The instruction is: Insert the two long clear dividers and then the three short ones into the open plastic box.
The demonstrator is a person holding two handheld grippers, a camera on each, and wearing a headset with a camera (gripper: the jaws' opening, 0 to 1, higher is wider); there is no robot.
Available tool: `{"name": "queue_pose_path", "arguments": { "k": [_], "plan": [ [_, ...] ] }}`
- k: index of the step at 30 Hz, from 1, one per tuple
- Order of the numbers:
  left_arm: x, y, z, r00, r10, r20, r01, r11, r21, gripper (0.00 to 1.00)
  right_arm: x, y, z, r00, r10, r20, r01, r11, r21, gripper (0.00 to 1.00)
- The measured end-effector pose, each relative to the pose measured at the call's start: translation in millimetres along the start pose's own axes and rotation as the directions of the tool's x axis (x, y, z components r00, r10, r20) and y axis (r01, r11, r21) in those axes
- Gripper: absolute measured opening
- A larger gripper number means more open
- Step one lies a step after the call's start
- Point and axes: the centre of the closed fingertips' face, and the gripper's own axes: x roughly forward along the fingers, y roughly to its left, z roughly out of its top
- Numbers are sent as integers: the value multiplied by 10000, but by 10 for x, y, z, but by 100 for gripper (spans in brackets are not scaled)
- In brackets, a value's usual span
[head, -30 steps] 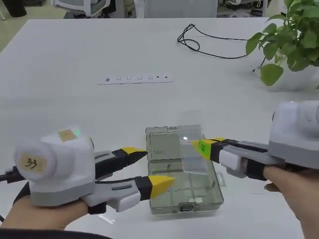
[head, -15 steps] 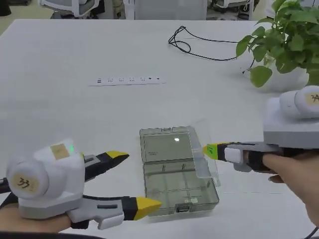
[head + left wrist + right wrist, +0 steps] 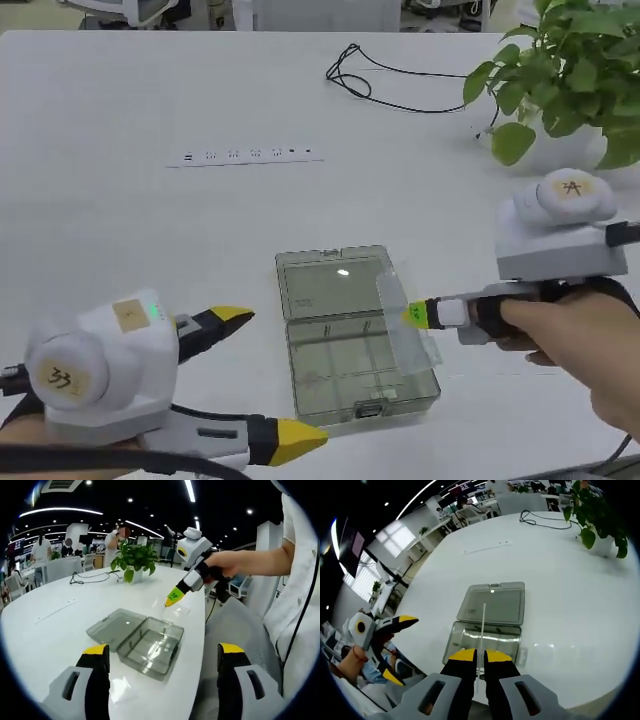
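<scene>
Right tongs [image 3: 415, 316] are clamped on a clear divider [image 3: 398, 322], tilted over the right side of the open box [image 3: 318, 375] by the desk's [image 3: 150, 230] front edge; left tongs [image 3: 274, 376], wide open, just backed off; guessing it's ready to slot in.

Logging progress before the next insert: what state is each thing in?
plastic box, open, lid lying flat.
clear divider, held over the box's right side, not yet seated.
right gripper, shut on the clear divider.
left gripper, open, empty.
</scene>
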Motion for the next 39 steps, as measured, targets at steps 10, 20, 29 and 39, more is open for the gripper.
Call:
{"name": "queue_pose_path", "arguments": {
  "k": [10, 20, 29, 39],
  "plan": [
    [-19, 84, -45, 10000, -12, -43, 12, 10000, 18, 90, 192, -142, -133, 9950, -125, -989, 203, 9967, 784, 6],
    [29, 94, -56, 9998, -167, 77, 169, 9996, -205, 90, 305, -187, -191, 9904, -279, -1356, 436, 9925, 1142, 6],
    [40, 93, -77, 9996, -228, 142, 233, 9991, -351, 90, 412, -251, -228, 9856, -409, -1641, 619, 9902, 1249, 6],
    [36, 97, -61, 9994, -233, 237, 243, 9986, -466, 89, 445, -230, -283, 9852, -539, -1626, 755, 9887, 1294, 6]
  ]
}}
